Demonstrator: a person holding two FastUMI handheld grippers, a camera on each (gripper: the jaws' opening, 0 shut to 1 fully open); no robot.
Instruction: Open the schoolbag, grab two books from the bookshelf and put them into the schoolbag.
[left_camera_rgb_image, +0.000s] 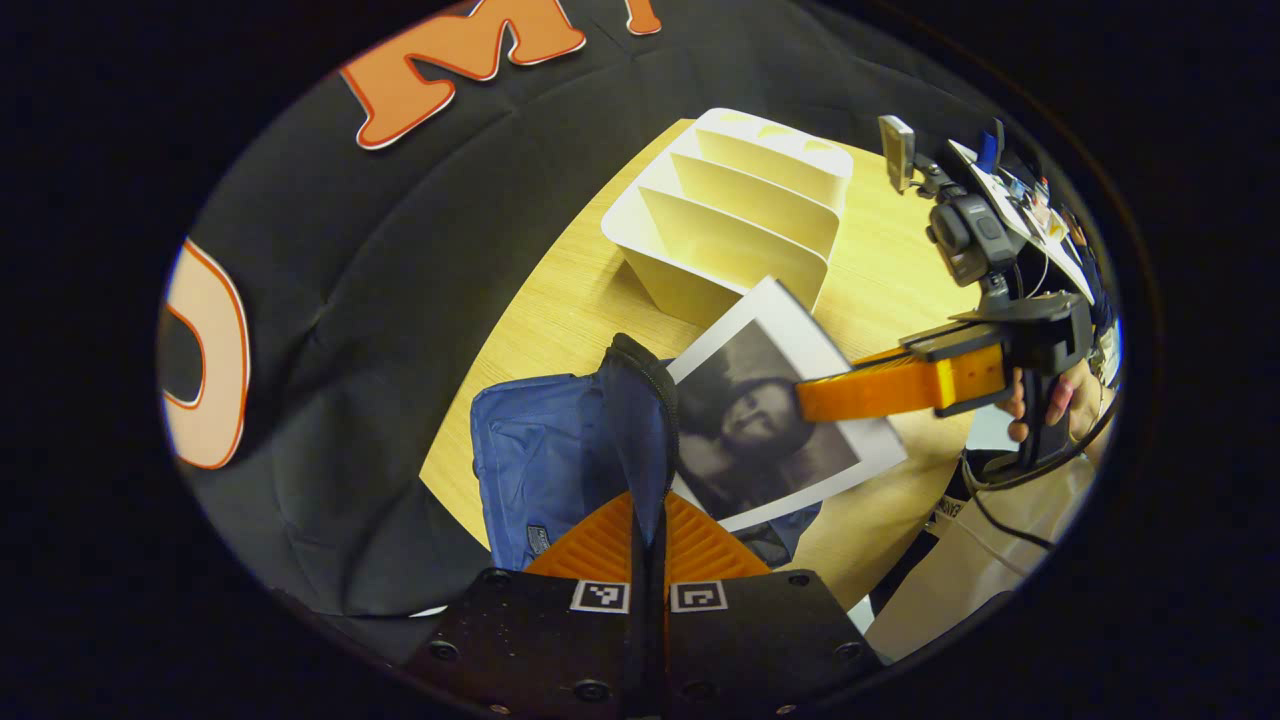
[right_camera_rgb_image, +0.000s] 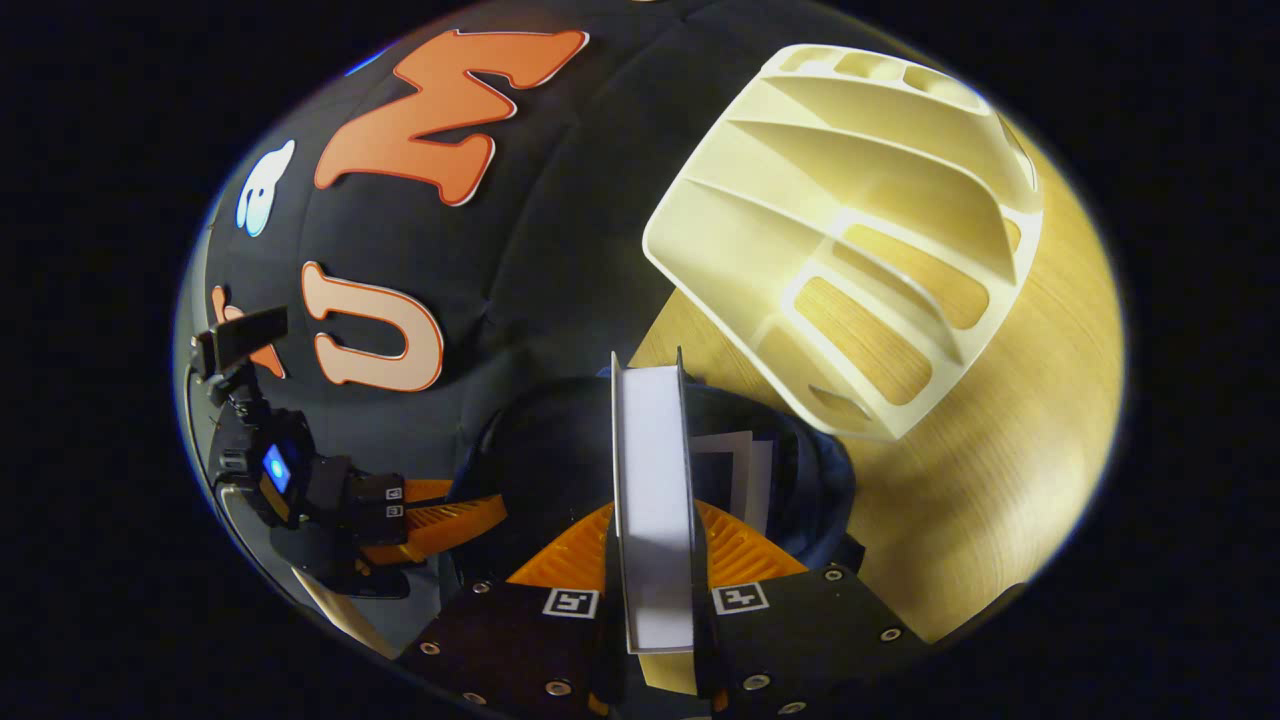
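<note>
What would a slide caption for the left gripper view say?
Left gripper pinches the blue schoolbag open while right gripper lowers a book in.

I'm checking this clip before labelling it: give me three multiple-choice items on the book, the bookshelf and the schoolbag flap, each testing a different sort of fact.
1. Where is the book?
A. lying on the table
B. at the schoolbag's opening
C. in the bookshelf

2. What colour is the bookshelf?
A. cream
B. red
C. green

3. The left gripper is
A. open
B. shut on the schoolbag flap
C. shut on the book

Answers: 1 B, the right gripper holds it over the open bag; 2 A, its dividers are pale cream; 3 B, both fingers pinch the raised flap.
</note>
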